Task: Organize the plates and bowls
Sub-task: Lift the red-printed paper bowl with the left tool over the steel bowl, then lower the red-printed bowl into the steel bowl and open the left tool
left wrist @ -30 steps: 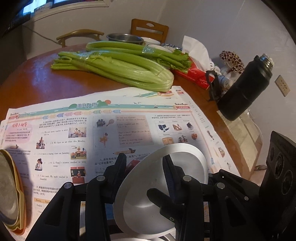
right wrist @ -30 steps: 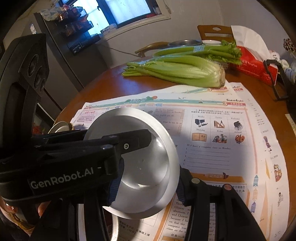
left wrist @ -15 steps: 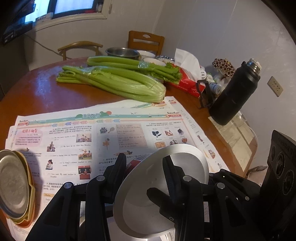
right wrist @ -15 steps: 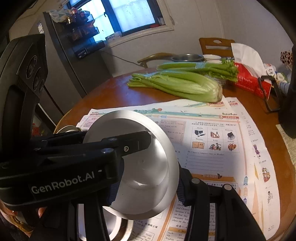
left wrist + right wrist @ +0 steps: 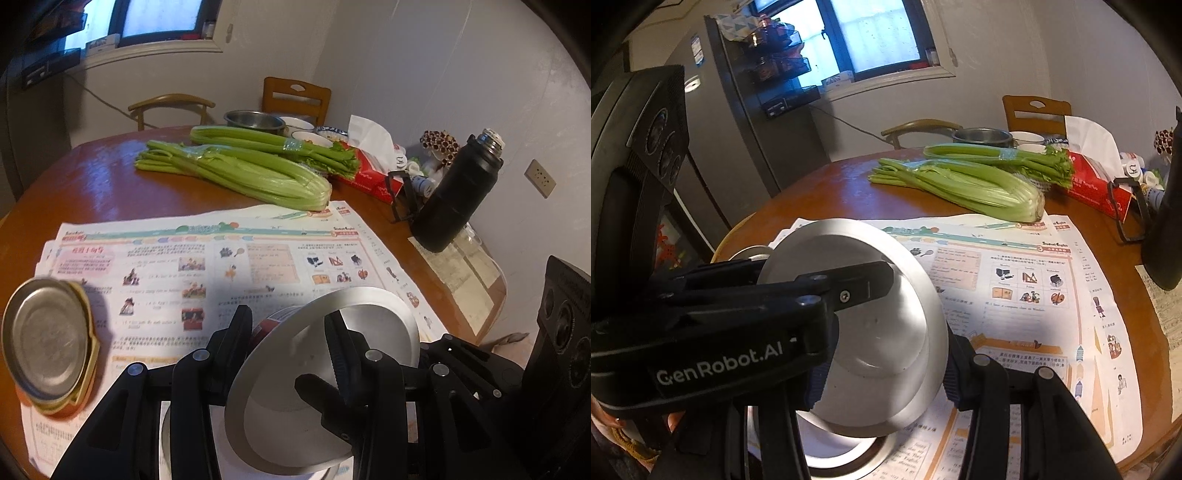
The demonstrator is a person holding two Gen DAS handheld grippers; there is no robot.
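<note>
Steel bowl (image 5: 295,406) sits tilted, lower centre of frame, above the newspaper (image 5: 221,258) on the bench (image 5: 110,173). Left gripper (image 5: 288,332) jaws clamp its rim. Right gripper (image 5: 886,369) jaws pinch the same bowl's wall. Second bowl (image 5: 842,450) directly underneath.
</note>
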